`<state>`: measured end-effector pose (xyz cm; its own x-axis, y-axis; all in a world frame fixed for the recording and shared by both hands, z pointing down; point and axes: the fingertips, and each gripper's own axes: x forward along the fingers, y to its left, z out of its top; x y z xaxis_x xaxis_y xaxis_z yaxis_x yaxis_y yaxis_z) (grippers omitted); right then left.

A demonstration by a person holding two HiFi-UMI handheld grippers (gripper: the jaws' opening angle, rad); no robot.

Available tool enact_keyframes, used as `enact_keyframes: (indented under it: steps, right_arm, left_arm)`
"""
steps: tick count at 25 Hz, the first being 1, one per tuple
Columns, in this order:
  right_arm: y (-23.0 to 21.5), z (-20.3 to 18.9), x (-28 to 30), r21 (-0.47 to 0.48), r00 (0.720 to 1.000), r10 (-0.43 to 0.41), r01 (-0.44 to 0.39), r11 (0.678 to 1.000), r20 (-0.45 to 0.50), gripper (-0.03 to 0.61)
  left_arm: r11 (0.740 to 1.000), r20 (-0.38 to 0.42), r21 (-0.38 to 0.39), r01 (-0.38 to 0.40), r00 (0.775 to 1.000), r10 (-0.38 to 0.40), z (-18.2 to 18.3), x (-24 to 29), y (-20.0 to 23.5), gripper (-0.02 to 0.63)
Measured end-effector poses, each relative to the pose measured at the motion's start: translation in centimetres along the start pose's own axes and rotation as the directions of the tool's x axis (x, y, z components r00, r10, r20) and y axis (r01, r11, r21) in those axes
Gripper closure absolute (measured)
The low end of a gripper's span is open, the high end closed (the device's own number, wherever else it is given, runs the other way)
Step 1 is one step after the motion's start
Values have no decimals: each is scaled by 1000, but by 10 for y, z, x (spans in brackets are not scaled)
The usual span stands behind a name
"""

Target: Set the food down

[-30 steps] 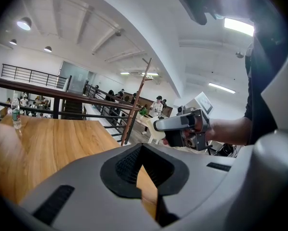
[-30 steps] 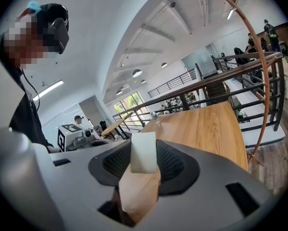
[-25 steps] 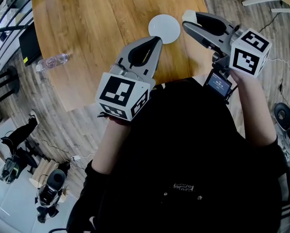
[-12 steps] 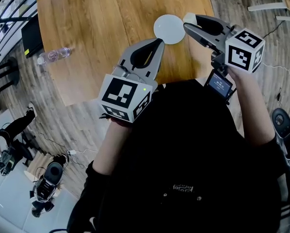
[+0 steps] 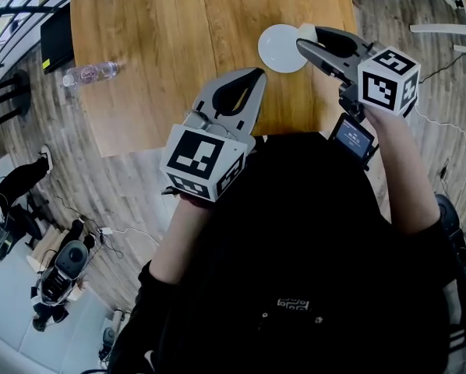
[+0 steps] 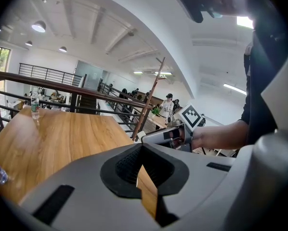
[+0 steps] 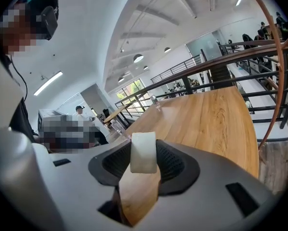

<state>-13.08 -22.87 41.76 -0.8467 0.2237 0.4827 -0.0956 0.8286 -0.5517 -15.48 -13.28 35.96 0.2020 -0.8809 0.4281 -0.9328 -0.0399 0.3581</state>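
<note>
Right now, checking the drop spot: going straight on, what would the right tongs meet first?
Probably the round white plate, just ahead of the right tongs holding the white food chunk; depth unclear.

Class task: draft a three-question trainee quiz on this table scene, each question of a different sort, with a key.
1. True or false: the left gripper holds the white food piece.
2. What lies at the wooden table's left side? A) plastic bottle B) mug C) book
3. Fill in: the right gripper holds the food close to a round white ____.
Key: 1 false, its jaws are shut and empty; 2 A; 3 plate.
</note>
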Motion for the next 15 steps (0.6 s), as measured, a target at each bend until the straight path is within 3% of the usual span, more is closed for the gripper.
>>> enact_keyframes:
  steps: [15]
  right_arm:
    - [-33,-49,-17,-30,994,15,-18,999,-109,407]
  left_arm:
    - [995,-14,-34,-95,995,95,-19,-3,-41,615]
